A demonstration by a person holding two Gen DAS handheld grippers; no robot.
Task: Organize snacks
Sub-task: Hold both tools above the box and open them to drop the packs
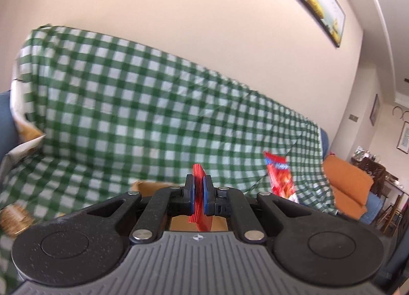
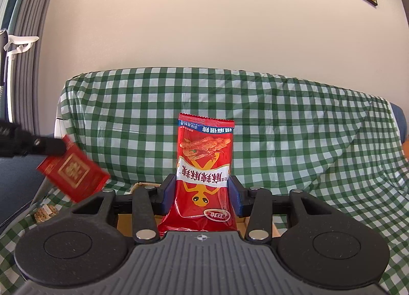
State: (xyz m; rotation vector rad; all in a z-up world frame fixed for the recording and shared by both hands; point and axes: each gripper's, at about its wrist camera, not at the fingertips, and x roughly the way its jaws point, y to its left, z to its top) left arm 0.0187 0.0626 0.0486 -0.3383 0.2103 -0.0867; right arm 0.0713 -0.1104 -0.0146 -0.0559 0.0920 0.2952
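My left gripper [image 1: 199,194] is shut on a flat red packet [image 1: 199,180] seen edge-on; in the right wrist view it shows as a red packet with a gold square emblem [image 2: 74,172] held by the left gripper [image 2: 55,147]. My right gripper [image 2: 203,189] is shut on a red snack bag with a yellow frog figure [image 2: 204,167], held upright and upside down. That bag also shows in the left wrist view [image 1: 280,174]. A brown cardboard box [image 2: 125,224] lies just beyond both grippers, mostly hidden.
A sofa under a green-and-white checked cloth [image 2: 281,128] fills the background. A round wrapped snack [image 2: 44,213] lies on the cloth at the left; another snack [image 1: 14,218] and a white bag [image 1: 23,149] are at the left. An orange cushion [image 1: 347,185] is at the right.
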